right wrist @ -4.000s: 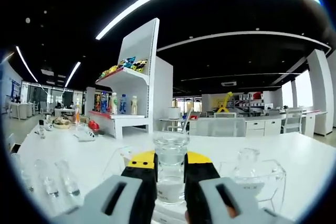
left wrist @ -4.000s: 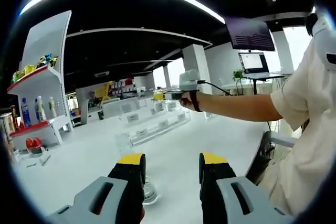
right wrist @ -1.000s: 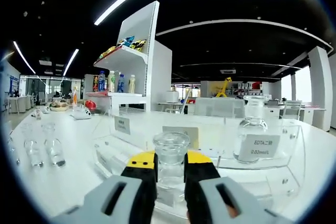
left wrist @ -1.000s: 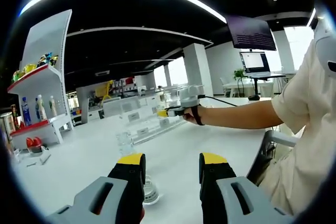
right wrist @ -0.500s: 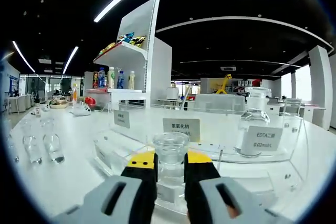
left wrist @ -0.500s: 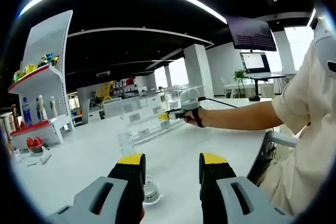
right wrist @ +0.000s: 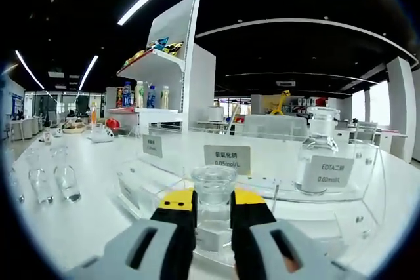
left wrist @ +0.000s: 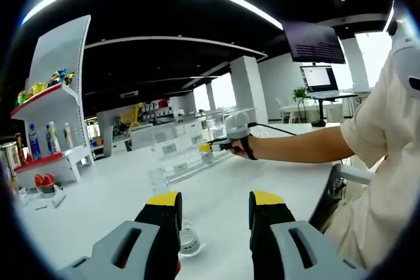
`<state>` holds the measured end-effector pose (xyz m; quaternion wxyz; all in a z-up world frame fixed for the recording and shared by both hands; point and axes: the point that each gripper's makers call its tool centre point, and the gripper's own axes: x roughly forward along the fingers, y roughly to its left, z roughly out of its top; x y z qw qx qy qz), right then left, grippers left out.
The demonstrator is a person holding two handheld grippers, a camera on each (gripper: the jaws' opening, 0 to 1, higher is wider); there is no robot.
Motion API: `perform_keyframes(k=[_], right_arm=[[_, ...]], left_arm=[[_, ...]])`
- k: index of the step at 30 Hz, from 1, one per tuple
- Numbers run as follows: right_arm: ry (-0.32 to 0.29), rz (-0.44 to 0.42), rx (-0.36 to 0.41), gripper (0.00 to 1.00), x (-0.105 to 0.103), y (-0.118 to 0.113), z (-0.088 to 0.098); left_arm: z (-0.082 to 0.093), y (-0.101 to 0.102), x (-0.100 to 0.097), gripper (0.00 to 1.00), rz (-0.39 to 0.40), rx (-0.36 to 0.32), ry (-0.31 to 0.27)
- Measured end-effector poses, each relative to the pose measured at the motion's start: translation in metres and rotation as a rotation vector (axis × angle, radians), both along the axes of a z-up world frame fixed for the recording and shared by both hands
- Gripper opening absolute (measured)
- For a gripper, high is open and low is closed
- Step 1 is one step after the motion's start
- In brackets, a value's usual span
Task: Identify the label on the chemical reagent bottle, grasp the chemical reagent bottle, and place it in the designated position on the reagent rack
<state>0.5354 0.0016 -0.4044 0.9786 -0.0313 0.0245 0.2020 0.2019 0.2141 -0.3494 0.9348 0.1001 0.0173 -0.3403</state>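
In the right gripper view, the right gripper [right wrist: 212, 211], grey-bodied with yellow-tipped black jaws, has its jaws closed snugly against both sides of a clear glass reagent bottle with a round glass stopper [right wrist: 213, 196]. The bottle stands upright between them, its stopper rising just above the yellow tips, and its base is hidden behind the jaws, so whether it rests on anything cannot be told. Just beyond the bottle stands the clear acrylic reagent rack [right wrist: 367, 195], stepped in tiers, with white label cards along its front. The card reading 0.05 mol/L [right wrist: 227, 159] sits directly behind the held bottle. To the right of that card, a second stoppered glass bottle [right wrist: 319, 155] stands in the rack behind a card marked EDTA 0.02 mol/L [right wrist: 327, 171]. Left of the rack, small clear glass bottles [right wrist: 66, 178] stand on the white tabletop [right wrist: 79, 227]. Farther back, behind the rack, rises a white shelving unit with coloured drink bottles [right wrist: 172, 90].

In the left gripper view, the left gripper [left wrist: 215, 222] hangs over the same white tabletop with its jaws wide apart and nothing between them. A small clear glass bottle [left wrist: 189, 240] stands on the table just beside the left jaw, partly hidden by it. Beyond it another clear bottle [left wrist: 157, 179] stands near the rack's near end, and a person's bare forearm [left wrist: 295, 147] reaches in from the right, holding the right gripper at the rack.
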Motion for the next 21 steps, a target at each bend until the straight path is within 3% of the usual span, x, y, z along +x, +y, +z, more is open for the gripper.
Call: perform_keyframes(k=[13, 21], right_arm=[[0.025, 0.003, -0.013, 0.29, -0.009, 0.001, 0.001], [-0.010, -0.002, 0.029, 0.31, -0.025, -0.001, 0.026]], left_arm=[[0.001, -0.006, -0.002, 0.42, -0.017, 0.002, 0.000], [0.006, -0.003, -0.003, 0.42, -0.007, -0.009, -0.012]])
